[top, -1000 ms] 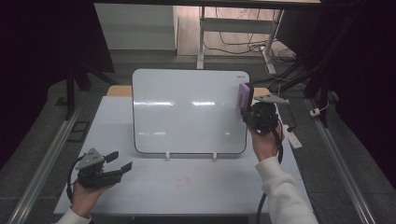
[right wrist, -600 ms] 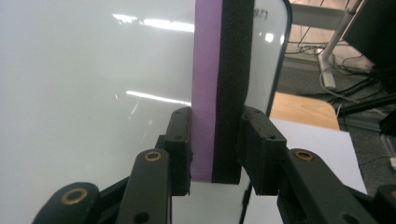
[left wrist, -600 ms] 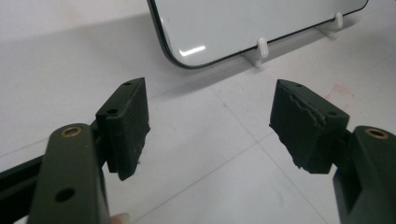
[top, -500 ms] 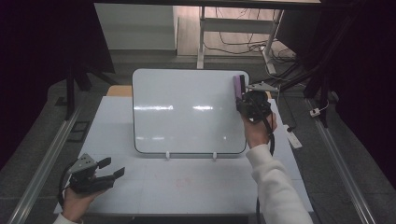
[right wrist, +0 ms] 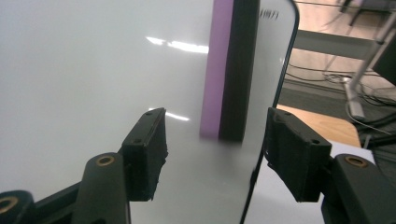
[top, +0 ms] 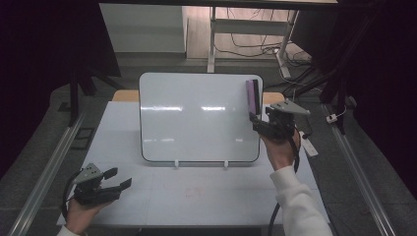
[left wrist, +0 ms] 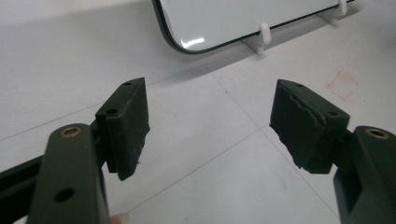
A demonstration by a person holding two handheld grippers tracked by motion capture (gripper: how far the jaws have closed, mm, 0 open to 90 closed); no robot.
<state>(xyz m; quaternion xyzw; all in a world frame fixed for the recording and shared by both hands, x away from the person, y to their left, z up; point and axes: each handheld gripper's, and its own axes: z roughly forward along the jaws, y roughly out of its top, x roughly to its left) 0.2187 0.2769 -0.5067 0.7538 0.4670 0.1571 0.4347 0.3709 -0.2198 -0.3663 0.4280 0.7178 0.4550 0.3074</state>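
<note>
A whiteboard (top: 196, 118) stands upright on small white feet on the white table (top: 221, 196). A purple and black eraser (top: 253, 96) clings upright to its upper right corner. My right gripper (top: 256, 123) hovers just below and right of the eraser, open and holding nothing. In the right gripper view the eraser (right wrist: 231, 65) sits on the whiteboard (right wrist: 93, 70) just beyond the right gripper (right wrist: 215, 140), whose jaws stand apart. My left gripper (top: 119, 177) is open above the table's near left corner. In its own view the left gripper (left wrist: 210, 126) has the whiteboard's lower corner (left wrist: 243, 18) ahead.
A faint red square mark (top: 194, 191) lies on the table in front of the board. A white flat object (top: 309, 146) rests at the table's right edge. Metal rails (top: 359, 177) run along both sides, and a desk frame with cables (top: 255, 39) stands behind.
The right gripper carried the eraser up to the board's upper right, let go and drew back down. The left gripper slid slightly toward the near left corner.
</note>
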